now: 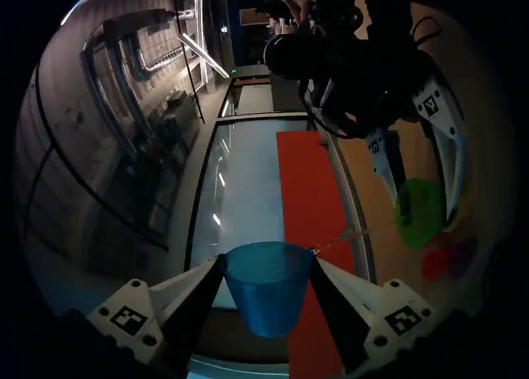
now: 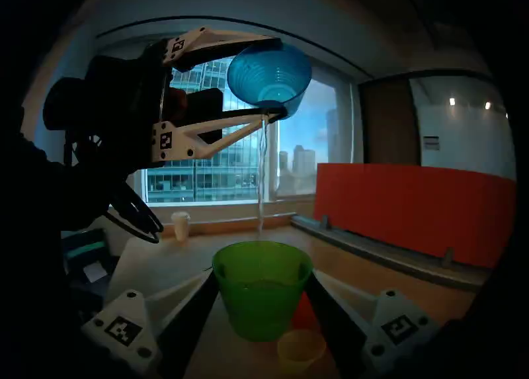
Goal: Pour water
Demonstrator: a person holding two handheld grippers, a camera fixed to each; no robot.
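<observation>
The left gripper (image 1: 266,265) had its jaws part-way open, set to the width of the blue cup (image 1: 268,293). One finger pressed on each side of the cup just under its rim. In the right gripper view this gripper hung above the green cup (image 2: 262,286) and a little to its left. It held the blue cup tipped well over, with the mouth turned toward the camera. A thin stream of water (image 2: 262,180) ran from the lowest edge of the blue rim straight down into the green cup, which held some water.

The right gripper (image 2: 261,274) had its jaws open to the green cup's width, a finger against each side of its upper wall, and the cup stood upright. Whether the cup's base rested on the counter (image 2: 225,362) or hung just above it could not be told from this angle.

A yellow cup (image 2: 301,349) sat on the counter just in front of the green cup and slightly to its right. A red object (image 2: 305,313) showed close against the green cup's lower right side. Well behind the green cup and to its left, a paper cup (image 2: 180,223) stood on the window sill (image 2: 225,221). A long red panel (image 2: 416,207) ran along the far side, behind the green cup and to its right.
</observation>
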